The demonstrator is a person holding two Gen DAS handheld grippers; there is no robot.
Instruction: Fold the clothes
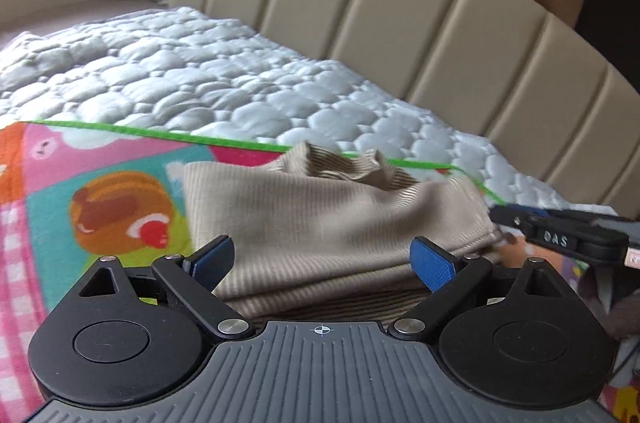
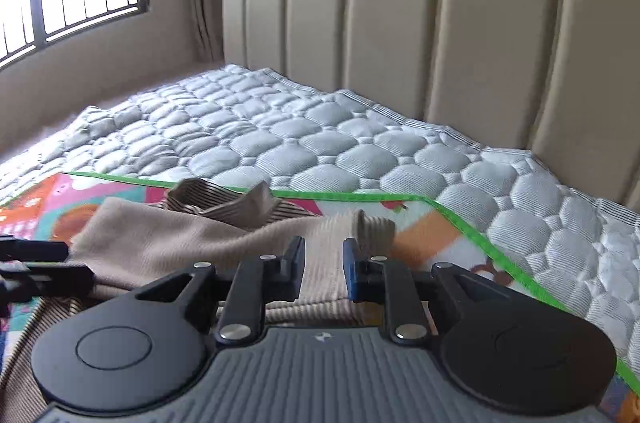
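Between the left tool's (image 1: 322, 259) spread fingers, beige garment (image 1: 320, 211).

Ribbed beige knit garment (image 1: 320, 219), quilted satiny mattress cover (image 1: 208, 83), matt padded headboard (image 2: 440, 35)

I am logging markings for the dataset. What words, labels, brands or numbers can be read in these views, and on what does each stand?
"DAS": raised letters on the side of the right gripper, seen from the left wrist view.
A pale tag at that gripper's far right edge is cut off and unreadable.
The cartoon blanket shows pictures only, no legible words.
The beige ribbed garment shows no label.
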